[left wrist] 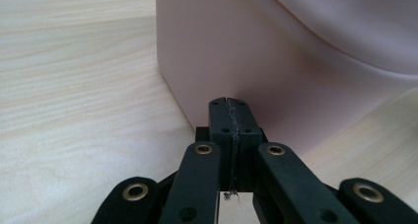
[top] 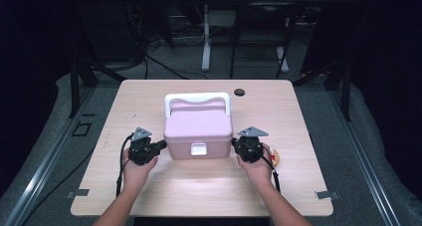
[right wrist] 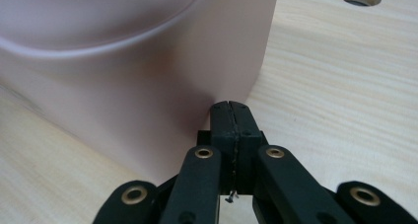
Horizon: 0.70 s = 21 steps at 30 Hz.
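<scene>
Pink box (top: 198,131) with its white handle (top: 197,97) is set mid-table (top: 149,186), latch toward the person; it is flanked low at each side by the left gripper (top: 162,145) and right gripper (top: 234,143), jaws pressed together and empty, seemingly to brace or slide it

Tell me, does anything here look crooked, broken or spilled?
Nothing stands out. The pink box sits level and closed on the table, white handle laid back. The left gripper and right gripper are both shut, tips at its opposite sides.
</scene>
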Each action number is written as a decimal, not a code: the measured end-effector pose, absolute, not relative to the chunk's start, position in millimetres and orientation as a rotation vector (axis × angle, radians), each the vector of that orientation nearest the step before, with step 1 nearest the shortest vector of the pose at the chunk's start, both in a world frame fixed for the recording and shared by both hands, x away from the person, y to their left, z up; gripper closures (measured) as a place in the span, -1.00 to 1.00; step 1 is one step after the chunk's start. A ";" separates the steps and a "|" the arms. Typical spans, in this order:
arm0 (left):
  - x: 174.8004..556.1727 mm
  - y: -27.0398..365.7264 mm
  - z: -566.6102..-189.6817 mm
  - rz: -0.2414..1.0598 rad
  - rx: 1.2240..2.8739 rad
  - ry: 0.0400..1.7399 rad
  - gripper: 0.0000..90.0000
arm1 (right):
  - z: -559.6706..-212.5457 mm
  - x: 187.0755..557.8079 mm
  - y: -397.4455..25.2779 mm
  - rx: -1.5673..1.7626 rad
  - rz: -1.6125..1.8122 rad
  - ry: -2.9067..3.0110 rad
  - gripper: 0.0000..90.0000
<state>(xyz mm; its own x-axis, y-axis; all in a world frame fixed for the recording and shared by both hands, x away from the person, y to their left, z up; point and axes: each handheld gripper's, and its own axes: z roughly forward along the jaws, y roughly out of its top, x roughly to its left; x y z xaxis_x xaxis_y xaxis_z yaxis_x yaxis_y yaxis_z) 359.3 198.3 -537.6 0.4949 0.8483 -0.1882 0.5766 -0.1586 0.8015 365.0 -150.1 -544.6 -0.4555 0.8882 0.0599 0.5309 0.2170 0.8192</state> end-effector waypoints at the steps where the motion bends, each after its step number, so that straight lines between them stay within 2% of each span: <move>1: 357.7 197.9 -536.8 0.388 1.864 1.183 1.00 | -544.4 362.6 -150.5 1.316 1.131 2.075 1.00; 21: 307.1 192.9 -531.3 0.359 1.919 1.182 1.00 | -537.4 310.9 -156.6 1.314 1.082 2.149 1.00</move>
<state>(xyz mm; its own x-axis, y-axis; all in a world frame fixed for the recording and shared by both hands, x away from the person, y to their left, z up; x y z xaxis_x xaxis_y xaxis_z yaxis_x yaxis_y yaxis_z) 307.1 192.9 -531.3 0.5155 0.8391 -0.1736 0.6008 -0.2095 0.7715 310.9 -156.6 -537.4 -0.4796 0.8756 0.0578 0.5680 0.2595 0.7811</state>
